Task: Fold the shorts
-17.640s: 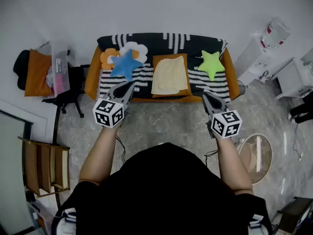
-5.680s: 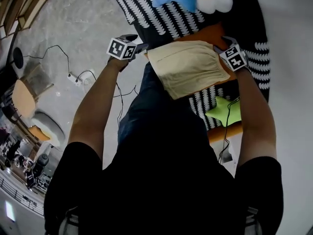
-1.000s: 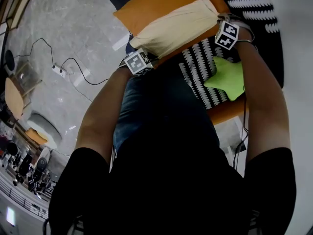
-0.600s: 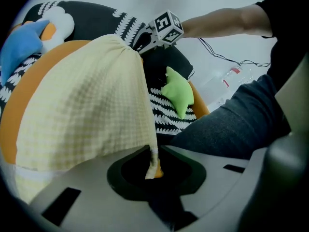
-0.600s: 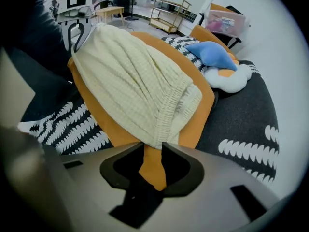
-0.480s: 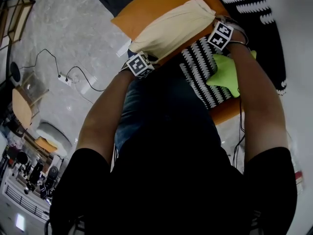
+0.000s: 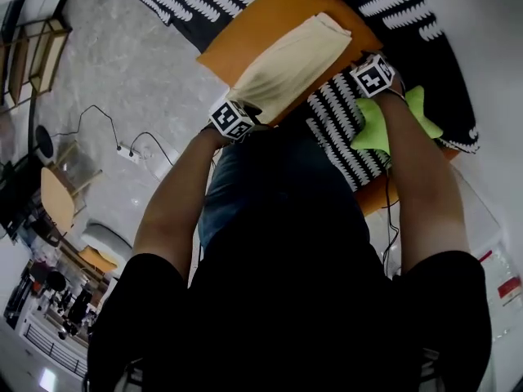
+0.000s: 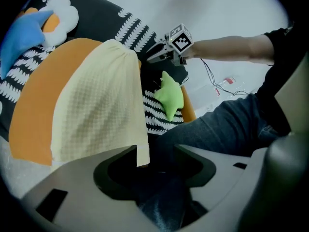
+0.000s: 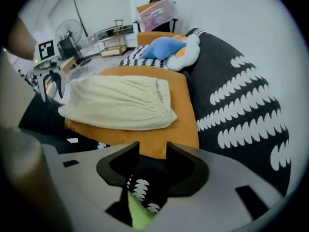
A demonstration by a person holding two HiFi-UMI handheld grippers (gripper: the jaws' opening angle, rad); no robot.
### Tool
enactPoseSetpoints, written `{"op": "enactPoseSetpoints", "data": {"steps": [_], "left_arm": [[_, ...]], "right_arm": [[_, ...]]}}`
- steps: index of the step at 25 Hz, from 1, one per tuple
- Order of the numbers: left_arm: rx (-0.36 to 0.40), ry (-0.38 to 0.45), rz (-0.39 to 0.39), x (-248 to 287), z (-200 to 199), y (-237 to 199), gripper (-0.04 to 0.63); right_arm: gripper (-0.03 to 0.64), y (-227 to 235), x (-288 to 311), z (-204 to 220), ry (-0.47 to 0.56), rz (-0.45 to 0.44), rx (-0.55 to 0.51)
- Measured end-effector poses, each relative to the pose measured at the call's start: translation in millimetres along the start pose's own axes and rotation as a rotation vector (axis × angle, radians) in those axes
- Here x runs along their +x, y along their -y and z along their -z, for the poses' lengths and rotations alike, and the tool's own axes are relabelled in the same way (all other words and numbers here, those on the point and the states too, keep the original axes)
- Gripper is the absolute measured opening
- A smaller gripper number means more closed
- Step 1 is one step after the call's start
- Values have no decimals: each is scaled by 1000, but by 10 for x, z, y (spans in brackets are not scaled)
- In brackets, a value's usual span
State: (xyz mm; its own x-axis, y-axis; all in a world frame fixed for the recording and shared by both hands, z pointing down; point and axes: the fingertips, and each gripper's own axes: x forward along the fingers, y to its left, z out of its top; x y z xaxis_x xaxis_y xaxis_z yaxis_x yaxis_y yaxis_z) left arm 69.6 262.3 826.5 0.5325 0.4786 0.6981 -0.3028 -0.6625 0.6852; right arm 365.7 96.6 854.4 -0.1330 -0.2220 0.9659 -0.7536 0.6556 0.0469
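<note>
Shorts are lying folded into a long cream bundle on the orange cushion, and from the head view we're looking down on them at about twelve o'clock in the frame. We're seeing the left gripper hanging at the bundle's near end, at seven o'clock from its middle. The right gripper is sitting at four o'clock from the gathered far end, just beside the cushion's edge.

Over in the left gripper view, we're watching a claw whose jaws have just been opening and are now standing spread. One corner of the shorts is dangling down into the gap, close to the nine o'clock jaw, but nothing is pinching it. The person's jeans leg is filling the three o'clock side there.

In the right gripper view, those jaws have just been opening too and are standing apart, gripping nothing. Through the gap we're seeing the cushion's edge and, below it, the black-and-white sofa cover. The shorts are resting beyond the tips at eleven o'clock, clear of them.

We're also spotting a green star pillow lying at six o'clock from the right gripper, and a blue star pillow sitting past the shorts at twelve o'clock.
</note>
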Motion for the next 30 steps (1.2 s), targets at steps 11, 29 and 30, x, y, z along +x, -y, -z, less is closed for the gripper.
{"op": "enactPoseSetpoints", "data": {"steps": [11,29,30], "left_arm": [[-15,149,32,-781,-1111,-434,253],[50,177,-68,-362,-2935,-1651,250],[55,171,-68,-325,-2979,-1685,250]], "right_arm": [[184,74,-89,-145,267,-117,523],[246,384,447,-387,427,-310,847],[249,401,479,-415,427,-319,842]]}}
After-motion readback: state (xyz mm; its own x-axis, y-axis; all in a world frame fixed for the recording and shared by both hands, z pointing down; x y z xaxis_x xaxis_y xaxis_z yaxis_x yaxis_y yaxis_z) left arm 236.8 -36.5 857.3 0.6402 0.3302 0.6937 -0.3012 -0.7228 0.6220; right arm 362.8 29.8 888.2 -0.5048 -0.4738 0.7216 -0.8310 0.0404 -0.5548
